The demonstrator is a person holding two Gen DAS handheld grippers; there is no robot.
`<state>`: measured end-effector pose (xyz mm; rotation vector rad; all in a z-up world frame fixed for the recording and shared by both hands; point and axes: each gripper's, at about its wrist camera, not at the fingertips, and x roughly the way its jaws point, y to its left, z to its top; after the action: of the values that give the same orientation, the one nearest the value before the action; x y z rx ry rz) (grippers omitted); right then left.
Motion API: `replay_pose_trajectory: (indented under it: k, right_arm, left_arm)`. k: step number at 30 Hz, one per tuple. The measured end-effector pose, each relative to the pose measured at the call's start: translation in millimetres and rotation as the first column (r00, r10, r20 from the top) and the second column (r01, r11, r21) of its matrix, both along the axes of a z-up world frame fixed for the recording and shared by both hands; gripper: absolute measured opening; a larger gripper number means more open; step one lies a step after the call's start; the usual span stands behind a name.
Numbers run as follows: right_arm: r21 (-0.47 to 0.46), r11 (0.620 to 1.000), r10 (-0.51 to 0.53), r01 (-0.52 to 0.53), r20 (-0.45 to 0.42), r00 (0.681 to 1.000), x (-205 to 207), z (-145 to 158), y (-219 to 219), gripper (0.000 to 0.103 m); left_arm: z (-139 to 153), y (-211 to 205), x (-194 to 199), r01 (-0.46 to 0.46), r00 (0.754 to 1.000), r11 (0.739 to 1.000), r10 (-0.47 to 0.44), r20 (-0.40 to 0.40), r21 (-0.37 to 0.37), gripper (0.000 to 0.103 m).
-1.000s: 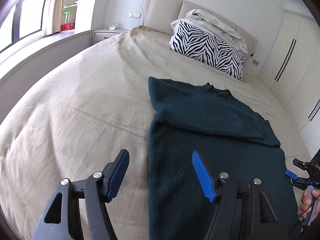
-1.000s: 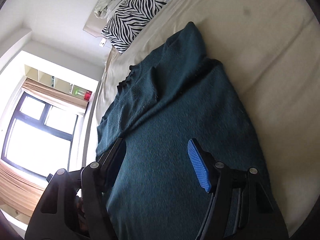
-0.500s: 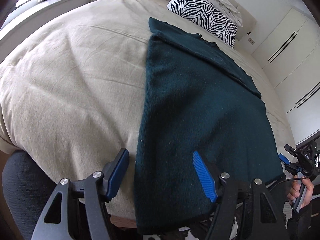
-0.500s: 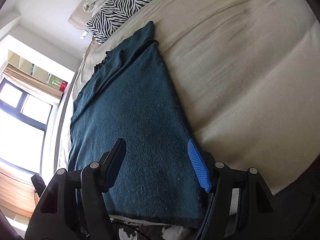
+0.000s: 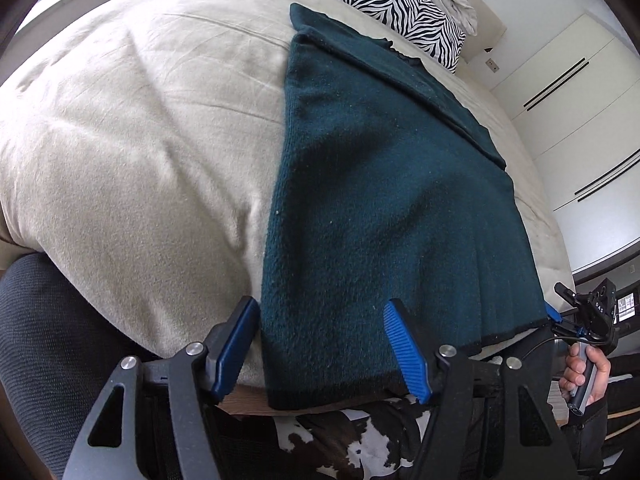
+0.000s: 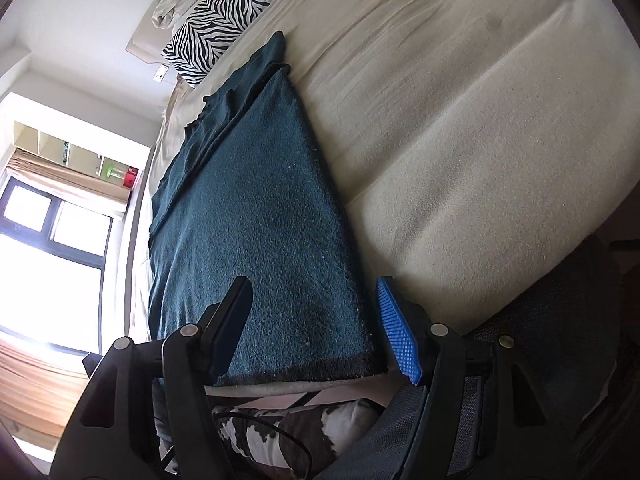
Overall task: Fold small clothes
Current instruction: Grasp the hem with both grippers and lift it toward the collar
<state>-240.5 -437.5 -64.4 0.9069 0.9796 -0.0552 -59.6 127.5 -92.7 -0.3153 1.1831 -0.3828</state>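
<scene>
Now both wide open: left tool (image 5: pixel 320 344) straddling the sweater (image 5: pixel 384 208) hem corner, right tool (image 6: pixel 316 328) straddling the opposite corner at the bed (image 6: pixel 480 120) edge.

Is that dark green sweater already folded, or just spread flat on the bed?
Partly folded. The sweater lies flat as a long strip, a sleeve folded across its top; its hem reaches the bed's near edge.
</scene>
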Motion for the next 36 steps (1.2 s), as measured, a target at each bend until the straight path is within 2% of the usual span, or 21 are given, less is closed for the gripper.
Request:
replay_pose_trajectory:
  k: [1,6,11,15,25,29,31,33,36]
  right_arm:
    - [-0.001,1.0,0.001,-0.001,-0.002,1.0,-1,1,1,0.063]
    - [-0.009,0.999,0.03,-0.03,-0.023,0.999,2,3,6,0.063]
    - [-0.001,0.999,0.044,-0.044,-0.045,0.998,-2,4,6,0.063]
    - [0.016,0.999,0.029,-0.028,-0.056,0.998,-7,5,0,0.063]
    - [0.05,0.998,0.036,-0.033,-0.078,0.996,-9,0,-7,0.061]
    - [0.049,0.998,0.05,-0.046,-0.084,0.995,-8,-1,-5,0.061]
    - [0.05,0.997,0.056,-0.051,-0.087,0.995,-7,-1,-4,0.057]
    - [0.052,0.997,0.064,-0.059,-0.096,0.993,-6,-4,-3,0.039]
    - [0.035,0.996,0.08,-0.077,-0.115,0.99,-6,-9,0,0.017]
  left_arm:
    - [-1,-1,-2,0.005,1.0,1.0,-0.005,-0.005,0.0,0.065]
    - [-8,4,-3,-0.005,0.999,1.0,0.005,-0.033,-0.006,0.039]
    - [-10,12,-1,-0.02,0.998,0.999,0.019,-0.052,-0.03,0.033]
    - [-11,16,1,-0.032,0.997,0.998,0.029,-0.066,-0.054,0.033]
    - [-10,10,0,0.008,0.997,1.0,-0.009,-0.08,-0.02,0.03]
    - [-12,9,2,0.021,0.995,1.0,-0.022,-0.093,-0.013,0.021]
    - [-13,11,2,0.016,0.995,1.0,-0.018,-0.098,-0.018,0.016]
    - [-14,16,2,0.006,0.995,1.0,-0.01,-0.104,-0.031,0.01]
    - [-13,19,2,-0.002,0.995,0.999,-0.002,-0.101,-0.042,0.008]
